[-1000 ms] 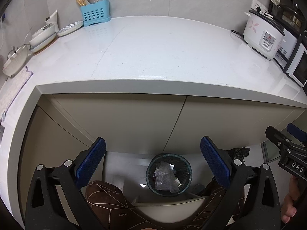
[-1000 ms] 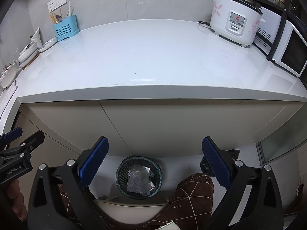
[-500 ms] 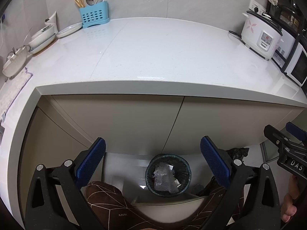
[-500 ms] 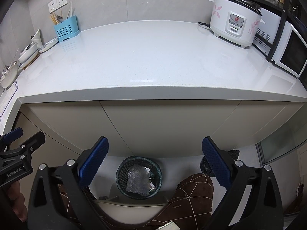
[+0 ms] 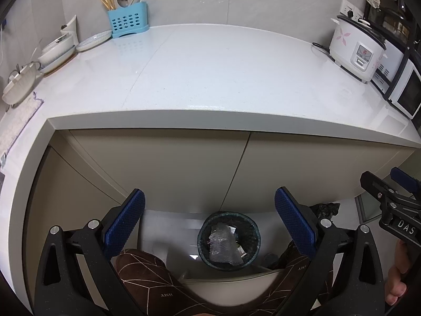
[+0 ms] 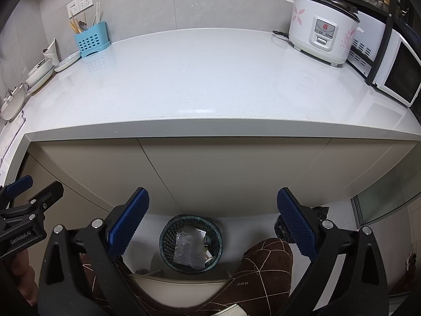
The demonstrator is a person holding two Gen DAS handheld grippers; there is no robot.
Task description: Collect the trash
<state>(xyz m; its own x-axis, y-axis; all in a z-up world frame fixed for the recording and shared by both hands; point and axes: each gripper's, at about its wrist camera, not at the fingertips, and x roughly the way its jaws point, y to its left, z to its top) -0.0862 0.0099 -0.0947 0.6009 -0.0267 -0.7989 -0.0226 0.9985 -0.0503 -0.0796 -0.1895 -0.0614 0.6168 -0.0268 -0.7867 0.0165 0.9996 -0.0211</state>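
left gripper & right gripper both wide open, empty, above bin (bubble wrap inside).

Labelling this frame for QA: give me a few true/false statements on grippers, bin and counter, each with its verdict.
1. The left gripper holds a scrap of trash. False: its jaws stand open, nothing between them.
2. The dark round mesh wastebasket on the floor contains a piece of clear bubble wrap. True.
3. The right gripper is shut. False: it is open and empty.
4. The white flower-patterned rice cooker stands on the white countertop. True.
5. The light blue perforated utensil holder lies tipped over. False: it stands upright by the wall.
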